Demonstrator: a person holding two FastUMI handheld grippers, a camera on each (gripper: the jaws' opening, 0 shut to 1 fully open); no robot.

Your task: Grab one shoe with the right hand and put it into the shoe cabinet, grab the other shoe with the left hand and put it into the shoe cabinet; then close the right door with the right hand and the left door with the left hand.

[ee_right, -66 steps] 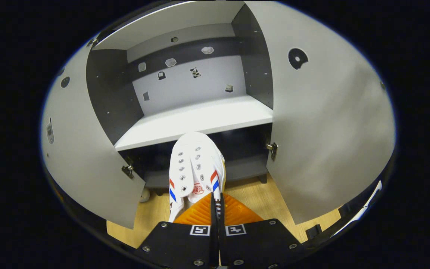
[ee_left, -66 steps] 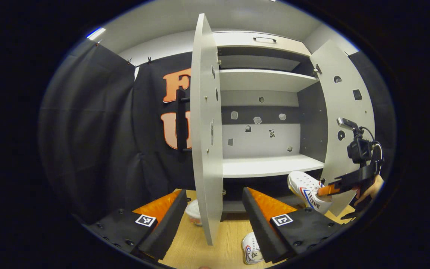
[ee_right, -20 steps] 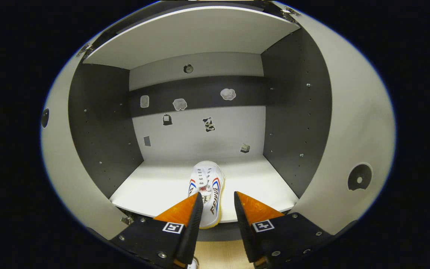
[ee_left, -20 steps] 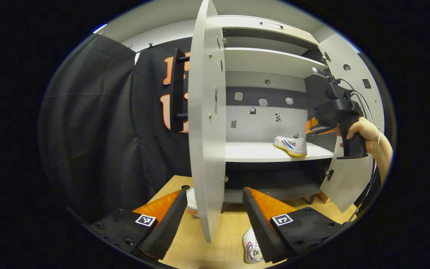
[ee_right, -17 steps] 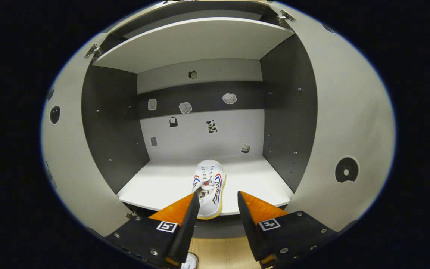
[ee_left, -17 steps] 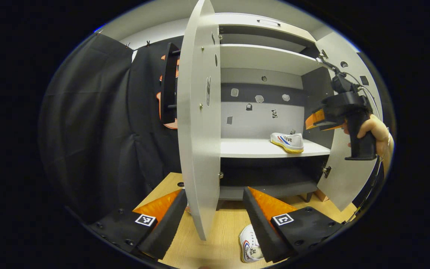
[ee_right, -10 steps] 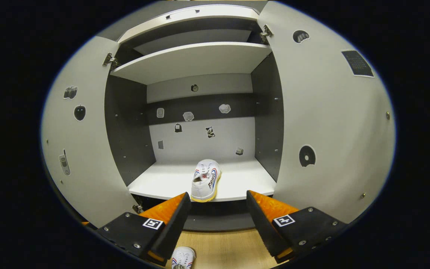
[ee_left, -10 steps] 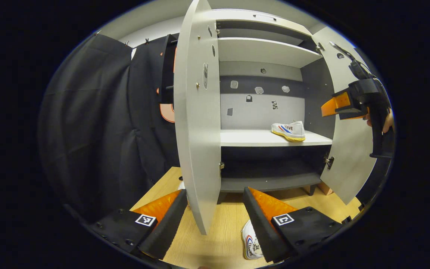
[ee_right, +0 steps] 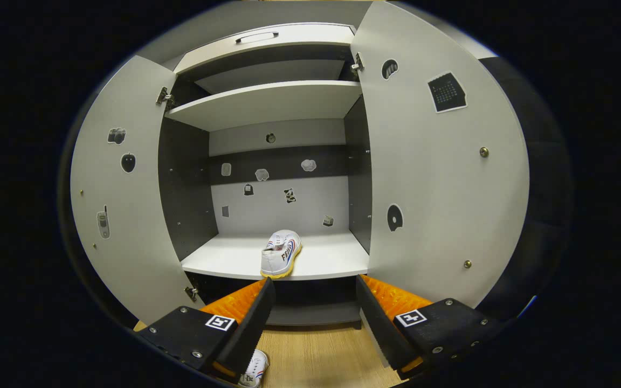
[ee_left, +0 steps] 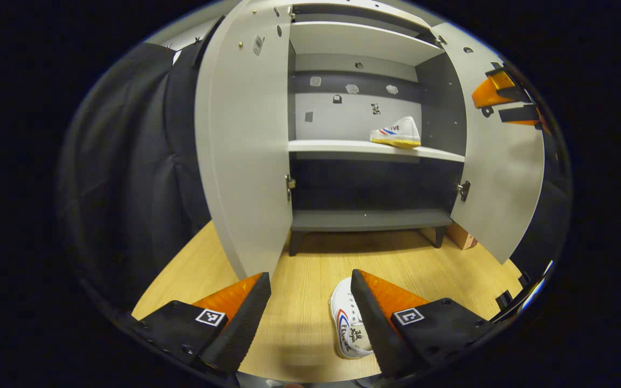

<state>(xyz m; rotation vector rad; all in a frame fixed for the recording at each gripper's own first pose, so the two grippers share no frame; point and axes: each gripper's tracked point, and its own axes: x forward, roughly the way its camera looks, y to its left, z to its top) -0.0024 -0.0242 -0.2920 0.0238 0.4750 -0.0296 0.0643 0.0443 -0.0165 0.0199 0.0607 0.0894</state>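
My left gripper [ee_left: 310, 302] is spread above the wooden floor [ee_left: 299, 269]; one shoe [ee_left: 348, 323] lies there beside its right finger. My right gripper [ee_right: 313, 307] is spread, empty, facing the shoe cabinet [ee_right: 273, 102]. Two doors stand open. A second shoe [ee_right: 281, 252] rests on the middle shelf [ee_right: 332, 258]; its lettering is unreadable

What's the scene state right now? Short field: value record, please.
shoe on shelf: lying on the middle shelf of the shoe cabinet, apart from both grippers
shoe on floor: on the wooden floor, beside the left gripper's fingers
left gripper: open, holding nothing
right gripper: open, holding nothing, facing the cabinet
left door: open
right door: open
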